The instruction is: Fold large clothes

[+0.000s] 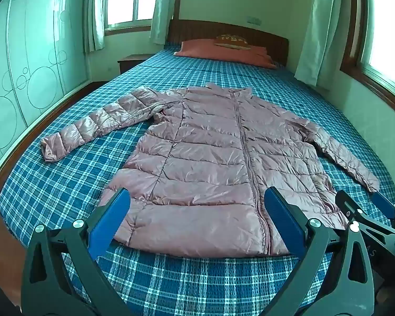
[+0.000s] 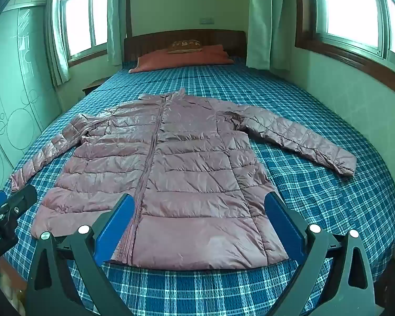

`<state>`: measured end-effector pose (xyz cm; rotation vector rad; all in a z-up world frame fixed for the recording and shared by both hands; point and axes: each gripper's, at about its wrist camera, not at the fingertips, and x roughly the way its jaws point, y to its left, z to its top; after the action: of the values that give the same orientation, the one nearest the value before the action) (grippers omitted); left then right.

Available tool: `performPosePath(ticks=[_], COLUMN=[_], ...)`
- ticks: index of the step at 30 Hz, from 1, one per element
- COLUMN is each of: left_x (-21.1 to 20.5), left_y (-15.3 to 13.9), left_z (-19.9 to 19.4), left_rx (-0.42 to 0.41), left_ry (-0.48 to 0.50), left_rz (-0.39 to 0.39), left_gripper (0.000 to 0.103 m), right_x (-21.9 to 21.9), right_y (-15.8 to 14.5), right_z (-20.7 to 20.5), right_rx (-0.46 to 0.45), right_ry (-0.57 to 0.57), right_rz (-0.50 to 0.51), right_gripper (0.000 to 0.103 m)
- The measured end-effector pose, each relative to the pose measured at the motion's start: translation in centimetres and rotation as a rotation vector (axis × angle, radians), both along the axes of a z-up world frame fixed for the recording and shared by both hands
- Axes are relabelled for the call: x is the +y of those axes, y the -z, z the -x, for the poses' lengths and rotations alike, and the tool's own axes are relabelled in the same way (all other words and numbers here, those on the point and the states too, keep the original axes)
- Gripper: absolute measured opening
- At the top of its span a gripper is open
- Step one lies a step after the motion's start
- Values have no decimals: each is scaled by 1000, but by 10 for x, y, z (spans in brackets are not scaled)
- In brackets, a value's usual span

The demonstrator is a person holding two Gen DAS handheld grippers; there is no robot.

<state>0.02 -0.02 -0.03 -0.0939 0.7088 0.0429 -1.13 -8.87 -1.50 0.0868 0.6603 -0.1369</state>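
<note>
A pink jacket (image 1: 210, 163) lies flat on the bed (image 1: 65, 184), zipped, both sleeves spread out, hem near the foot edge. The left gripper (image 1: 197, 210) and the right gripper (image 2: 200, 216) hover above the hem, jaws wide apart, holding nothing.

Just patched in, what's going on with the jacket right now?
A pink puffer jacket lies flat and zipped on the bed, sleeves spread out to both sides, nothing folded yet. A person holds both grippers above its hem: the left gripper over the left half, the right gripper over the right half. Both are wide open and hold nothing.
</note>
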Motion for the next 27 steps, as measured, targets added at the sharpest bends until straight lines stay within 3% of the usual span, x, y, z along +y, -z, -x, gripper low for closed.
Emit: performPosePath(ticks=[27], left_x=[3], left_y=[3], left_z=[2], left_rx=[5], left_ry=[2], left_rz=[-12], left_gripper=[101], right_x=[-1], right_y=[1], right_z=[-1], right_rx=[4], right_ry=[-2], right_rz=[-1], right_gripper=[98])
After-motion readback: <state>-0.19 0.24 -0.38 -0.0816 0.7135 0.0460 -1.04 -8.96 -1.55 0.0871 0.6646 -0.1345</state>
